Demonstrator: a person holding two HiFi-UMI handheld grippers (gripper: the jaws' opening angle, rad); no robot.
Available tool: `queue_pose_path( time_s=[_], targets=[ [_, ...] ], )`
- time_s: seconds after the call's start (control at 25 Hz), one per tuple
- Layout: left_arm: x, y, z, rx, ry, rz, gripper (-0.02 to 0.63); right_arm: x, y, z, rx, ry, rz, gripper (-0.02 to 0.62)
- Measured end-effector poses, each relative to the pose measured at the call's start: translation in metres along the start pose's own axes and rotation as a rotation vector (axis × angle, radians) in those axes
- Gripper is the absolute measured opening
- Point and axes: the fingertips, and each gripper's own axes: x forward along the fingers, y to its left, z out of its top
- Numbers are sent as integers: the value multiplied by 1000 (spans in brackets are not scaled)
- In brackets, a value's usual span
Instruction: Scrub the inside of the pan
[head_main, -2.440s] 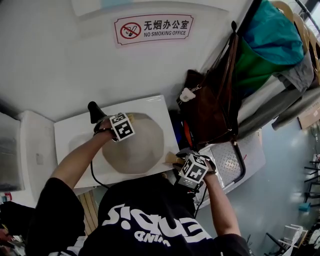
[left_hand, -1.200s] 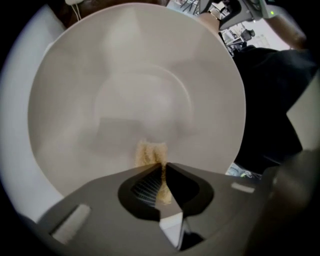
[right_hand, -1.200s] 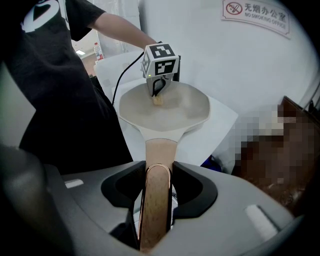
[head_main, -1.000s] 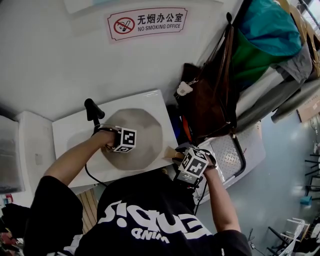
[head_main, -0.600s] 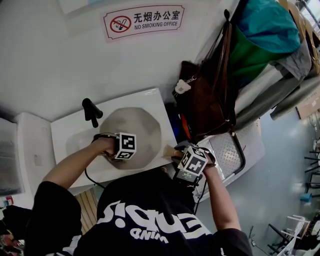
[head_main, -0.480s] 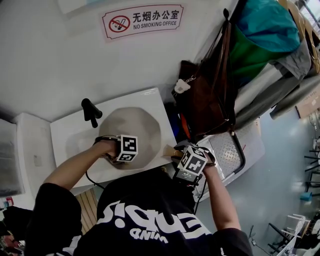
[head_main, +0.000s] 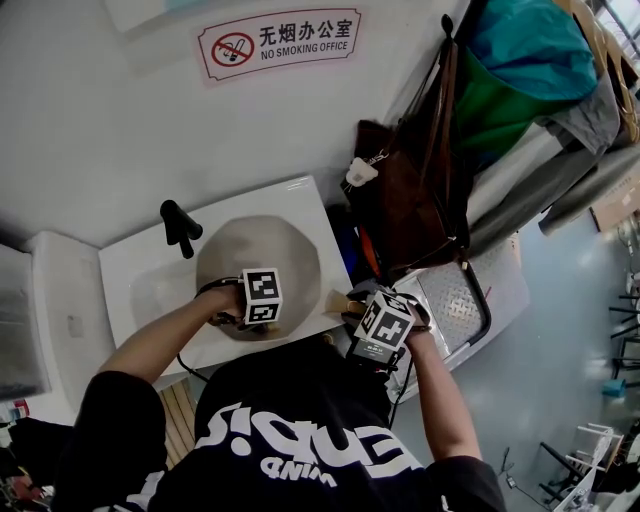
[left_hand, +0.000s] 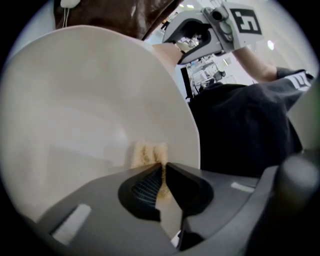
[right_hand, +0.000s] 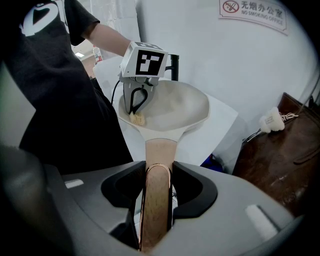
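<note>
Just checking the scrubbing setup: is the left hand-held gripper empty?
No, the left hand-held gripper is shut on a yellow sponge inside the pan.

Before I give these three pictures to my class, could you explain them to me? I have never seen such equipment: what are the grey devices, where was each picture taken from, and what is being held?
There is no robot here. A person holds a two-jaw gripper in each hand, and the cubes with square markers are part of the grippers. One picture comes from a camera on the person's head, looking steeply down. The other two come from cameras riding on each gripper, looking along its jaws. A cream pan sits on a white table. The right gripper is clamped on the pan's wooden handle. The left gripper pinches a small yellowish scrubbing pad against the inside of the pan.
</note>
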Motion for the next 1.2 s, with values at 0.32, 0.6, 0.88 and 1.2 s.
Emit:
queue_pose_path(
  time_s=[0.32,0.6,0.88,1.2],
  targets=[
    [-4,12,47,-9,-214,50,28,1,-1,0,-4,12,-3,170],
    [-19,34,84,-14,-440,153,26,0,1,1,7,10,1,170],
    [-35,55,104,-25,-606,243,26,-1,1,1,11,13,1,170],
    [-62,82,122,-38,-745,406,26,0,0,0,10,17,0,170]
  ],
)
